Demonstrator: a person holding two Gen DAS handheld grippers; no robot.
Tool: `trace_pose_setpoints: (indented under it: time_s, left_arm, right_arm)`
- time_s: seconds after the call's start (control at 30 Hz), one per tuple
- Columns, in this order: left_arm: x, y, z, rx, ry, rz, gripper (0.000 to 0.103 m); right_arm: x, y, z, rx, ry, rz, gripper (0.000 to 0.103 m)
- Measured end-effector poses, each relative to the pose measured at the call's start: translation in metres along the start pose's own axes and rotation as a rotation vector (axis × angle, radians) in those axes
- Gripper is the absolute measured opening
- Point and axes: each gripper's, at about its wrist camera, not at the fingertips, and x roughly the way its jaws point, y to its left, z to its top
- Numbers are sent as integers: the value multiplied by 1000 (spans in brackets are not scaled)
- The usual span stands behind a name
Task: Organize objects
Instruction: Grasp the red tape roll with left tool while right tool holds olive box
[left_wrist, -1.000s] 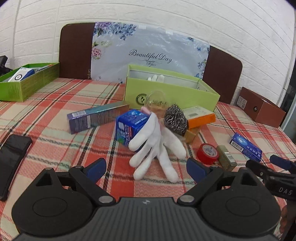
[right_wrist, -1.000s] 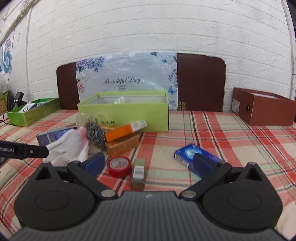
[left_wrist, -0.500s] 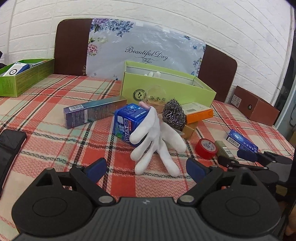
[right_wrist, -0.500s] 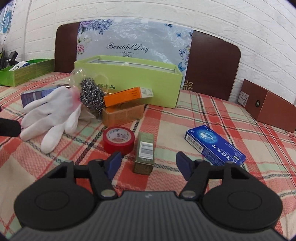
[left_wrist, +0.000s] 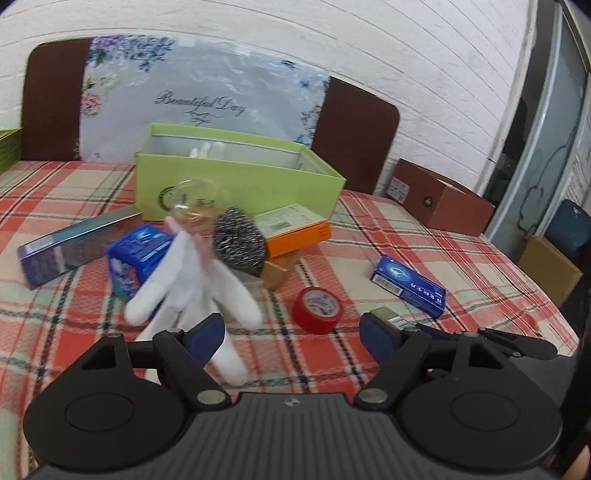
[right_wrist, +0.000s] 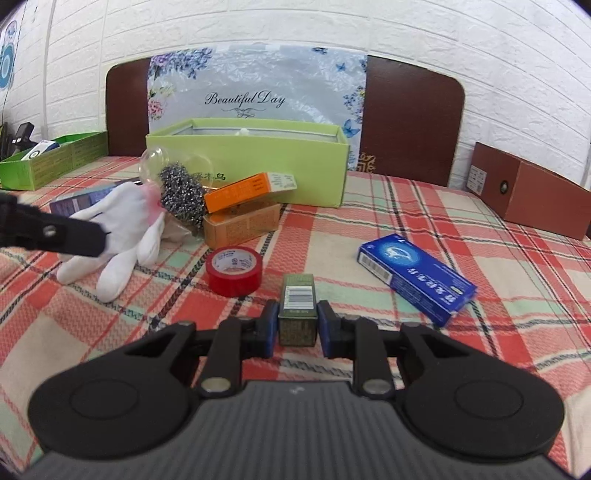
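Right fingers (right_wrist: 297, 324) tight on small rectangular green box (right_wrist: 297, 308); left fingers (left_wrist: 291, 332) wide.

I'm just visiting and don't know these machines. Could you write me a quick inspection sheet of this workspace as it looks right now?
Surface: plaid tablecloth, red, green and cream.
Job's things: small green box, red tape roll, white glove, steel scourer, flat blue box, orange box atop a tan box; open lime-green box behind them.
Clutter: brown carton, far right; green tray, far left.
Grippers: right gripper shut on the small green box; left gripper open, near the glove.
Cables: nothing seen.
Surroundings: white brick wall, floral "Beautiful Day" sheet.
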Motion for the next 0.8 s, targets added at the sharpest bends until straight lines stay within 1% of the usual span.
trace_pose_setpoints:
  time_s: [0.13, 0.2, 0.23, 0.27, 0.3, 0.33, 0.37, 0.4, 0.43, 0.47, 0.53, 0.63, 0.73, 0.8]
  left_arm:
    - [39, -21, 5, 70, 25, -10, 83]
    - [60, -26, 5, 95, 52, 13, 83]
    - [71, -27, 4, 103, 71, 21, 81]
    - [80, -28, 4, 104, 92, 27, 73]
    - [88, -27, 5, 100, 115, 26, 70]
    - [95, -25, 4, 93, 135, 23, 65]
    - [99, -25, 4, 95, 138, 28, 61]
    - [100, -27, 4, 119, 123, 39, 58]
    - [100, -29, 3, 150, 122, 38, 50]
    - [98, -30, 3, 164, 123, 36, 50]
    - [90, -28, 1, 153, 138, 37, 50]
    - [67, -26, -8, 152, 161, 50, 50]
    - [45, -23, -22, 154, 140, 84, 50]
    - [40, -21, -24, 140, 122, 95, 54]
  right_arm:
    - [-11, -7, -5, 4, 1, -15, 22]
    - [-13, -11, -9, 18, 5, -19, 22]
    - [-14, -14, -10, 29, 8, -16, 22]
    - [-15, -16, -12, 39, 9, -14, 22]
    - [-16, -18, -13, 43, 12, -17, 22]
    - [-16, -20, -14, 46, 15, -19, 22]
    - [-16, -21, -16, 50, 18, -18, 22]
    - [-16, -23, -17, 59, 22, -15, 22]
    - [-17, -25, -18, 69, 26, -9, 22]
    - [-17, -26, -19, 76, 29, -2, 22]
    - [-16, -27, -20, 82, 34, 3, 22]
    - [-14, -27, -19, 86, 49, 9, 24]
    - [-13, -28, -18, 92, 55, 25, 26]
    - [-11, -28, -17, 90, 58, 31, 29]
